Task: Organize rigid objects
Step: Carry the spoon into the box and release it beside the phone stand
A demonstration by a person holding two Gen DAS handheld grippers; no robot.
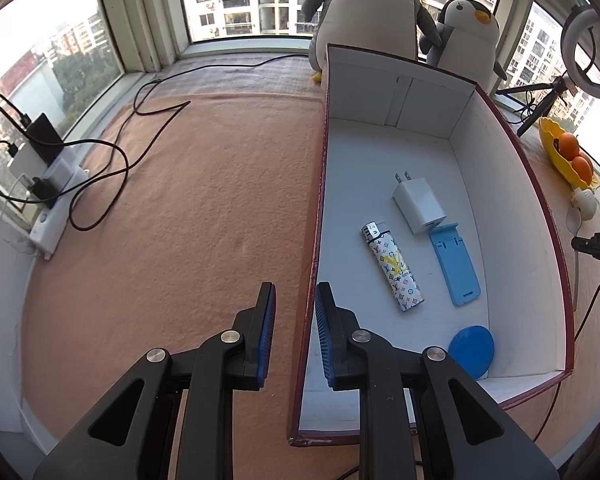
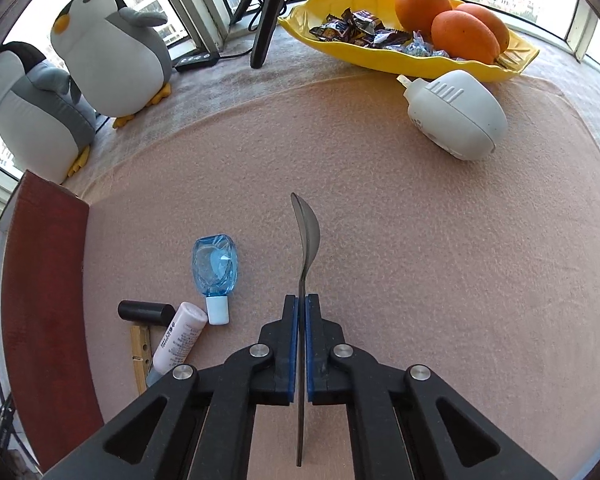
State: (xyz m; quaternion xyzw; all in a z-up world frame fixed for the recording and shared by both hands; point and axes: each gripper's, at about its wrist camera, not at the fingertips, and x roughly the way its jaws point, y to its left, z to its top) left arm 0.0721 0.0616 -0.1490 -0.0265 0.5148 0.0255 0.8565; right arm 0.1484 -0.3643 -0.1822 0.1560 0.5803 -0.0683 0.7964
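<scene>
- Right tongs (image 2: 301, 300) pressed together on a grey spoon (image 2: 306, 240), pinching its handle; the spoon stands on edge between the blue pads, bowl pointing away toward the far side of the bench (image 2: 420, 260), handle end running back under the tongs.
- Left tongs (image 1: 295, 292) straddle the near left wall of the box (image 1: 512, 168), one blue pad outside, one inside. A narrow gap shows on each side of the wall; the pads do not seem to press on it.
- The box, dark red outside and white inside, sits on the peach cloth covering the bench.
- In the box: a patterned lighter (image 1: 394, 266), a white charger plug (image 1: 418, 204) just beyond it, a light blue phone stand (image 1: 456, 266) beside the lighter, its top touching or nearly touching the plug, and a blue round lid (image 1: 472, 350) in the near right corner.
- Outside the box, just left of the right tongs: a blue drop bottle (image 2: 215, 272) with white cap, a pink tube (image 2: 178, 338), a black cylinder (image 2: 144, 312), a wooden clothespin (image 2: 139, 356).
- Far edge of bench: two plush penguins (image 2: 112, 52), a yellow dish (image 2: 400, 60) with oranges (image 2: 422, 4) and wrapped sweets, a white device (image 2: 456, 114) near it.
</scene>
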